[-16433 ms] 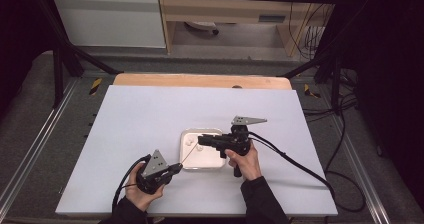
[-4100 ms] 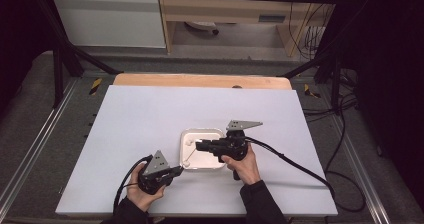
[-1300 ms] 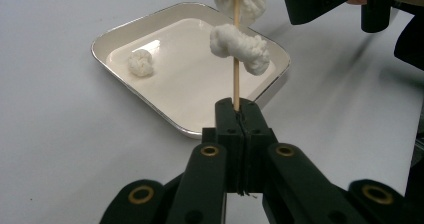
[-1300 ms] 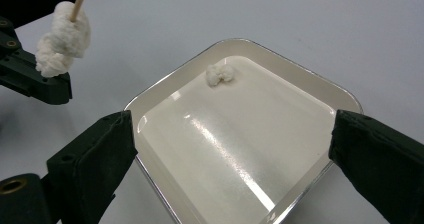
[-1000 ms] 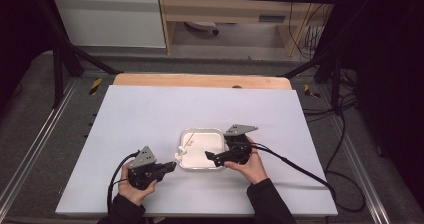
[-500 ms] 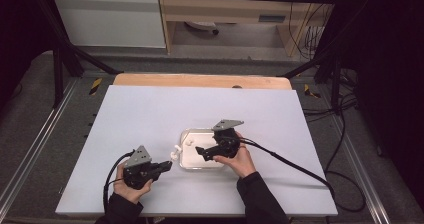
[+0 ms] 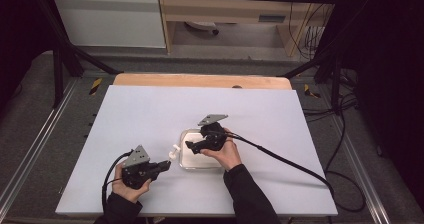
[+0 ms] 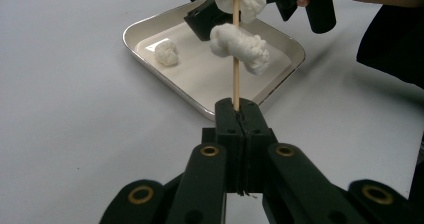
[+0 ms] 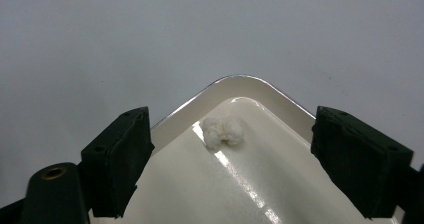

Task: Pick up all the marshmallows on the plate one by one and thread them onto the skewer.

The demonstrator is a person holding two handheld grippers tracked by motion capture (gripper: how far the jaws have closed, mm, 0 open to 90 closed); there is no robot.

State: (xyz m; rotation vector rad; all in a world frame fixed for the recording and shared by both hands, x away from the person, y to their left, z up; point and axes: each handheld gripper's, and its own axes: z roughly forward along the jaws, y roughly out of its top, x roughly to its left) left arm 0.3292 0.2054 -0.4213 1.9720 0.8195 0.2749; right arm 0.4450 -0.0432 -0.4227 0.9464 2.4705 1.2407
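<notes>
My left gripper point(image 8: 241, 109) is shut on a thin wooden skewer point(image 8: 235, 69) that carries two white fluffy pieces point(image 8: 240, 46), held up by the tray's near left side point(image 7: 175, 151). A shallow white tray point(image 9: 240, 79) lies mid-table point(image 7: 192, 160), and one loose white lump point(image 9: 223, 131) rests in its corner. Over the tray hovers my right gripper point(image 9: 231, 149), open. Its jaws have just been closing, with the lump lying between and just ahead of them, untouched. From above, the right gripper point(image 7: 190, 145) points left toward the skewer.
The pale table top point(image 7: 150, 114) has bare room all round the tray. A wooden strip point(image 7: 200, 80) runs along the far edge. The right gripper's cable point(image 7: 280, 159) trails off to the right across the table.
My right gripper has moved left across the tray toward its left corner and its jaws have narrowed a little. The left gripper with the skewer has kept nearly still.
</notes>
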